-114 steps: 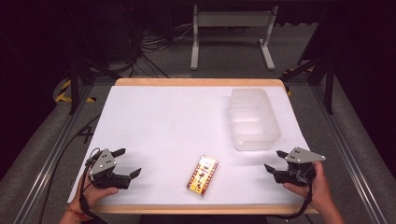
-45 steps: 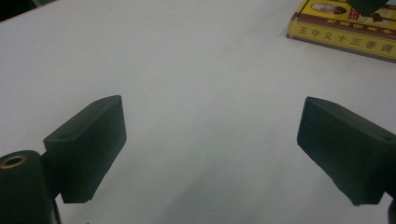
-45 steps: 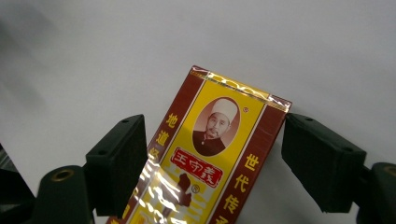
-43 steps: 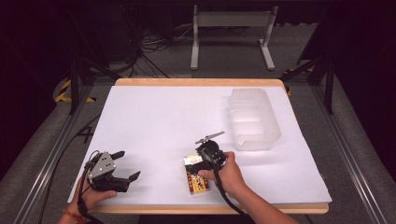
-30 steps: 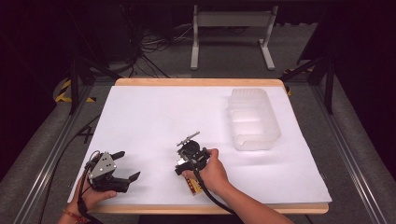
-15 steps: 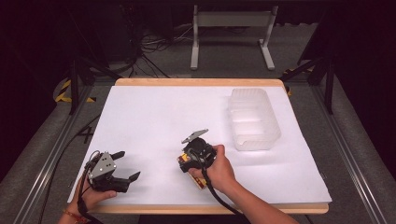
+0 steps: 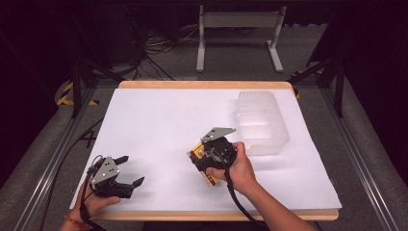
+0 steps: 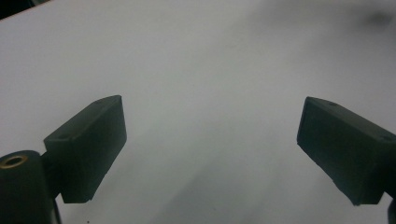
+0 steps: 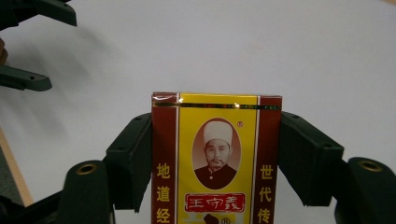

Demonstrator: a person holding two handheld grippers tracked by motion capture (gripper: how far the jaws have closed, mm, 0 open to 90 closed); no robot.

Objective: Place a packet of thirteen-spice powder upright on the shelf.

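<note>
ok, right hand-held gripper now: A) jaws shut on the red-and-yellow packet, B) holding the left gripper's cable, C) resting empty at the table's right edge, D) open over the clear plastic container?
A: in the right gripper view the right hand-held gripper has a jaw pressed to each long side of the red-and-yellow packet.

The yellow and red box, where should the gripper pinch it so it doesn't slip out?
Best on its two long red side edges, coming along its length from one short end. The yellow and red box is flat and narrow, so both jaws fit across it. The right gripper is shut on it just so, one jaw flat against each red edge. The left gripper is open over the white table.
</note>
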